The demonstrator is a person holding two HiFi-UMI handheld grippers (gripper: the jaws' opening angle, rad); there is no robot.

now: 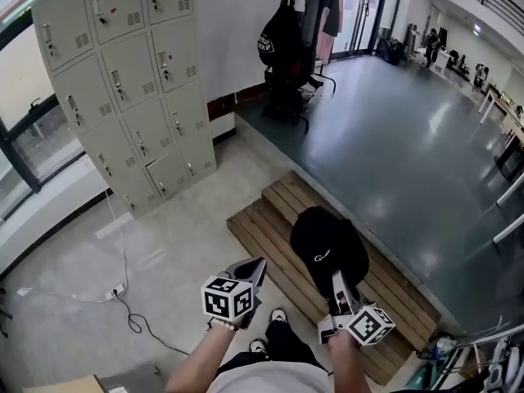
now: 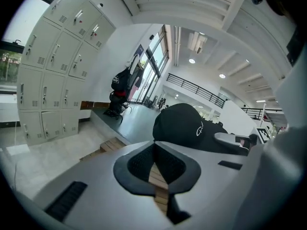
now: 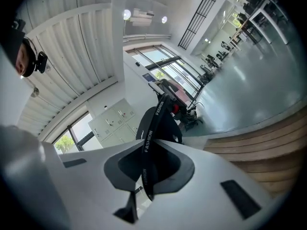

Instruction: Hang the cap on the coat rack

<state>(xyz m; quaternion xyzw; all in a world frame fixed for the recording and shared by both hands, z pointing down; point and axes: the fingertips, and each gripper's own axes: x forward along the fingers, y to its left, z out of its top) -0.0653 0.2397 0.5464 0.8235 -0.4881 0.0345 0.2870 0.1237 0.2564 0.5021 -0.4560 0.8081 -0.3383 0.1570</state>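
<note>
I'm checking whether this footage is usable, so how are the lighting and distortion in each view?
Head view: evenly daylit, sharp, wide-angle bend in the lockers, soft window glare on the floor. Left gripper view: strong fisheye with black corners, cap sharp, ceiling lights blown out. Right gripper view: same fisheye, bright sheen on the floor, print on the cap's strap readable between the jaws.

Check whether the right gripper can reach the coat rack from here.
Probably not yet. The right gripper, shut on the cap, is far from the coat rack, which stands across the raised floor beyond the steps. Nothing seems to block the way.
</note>
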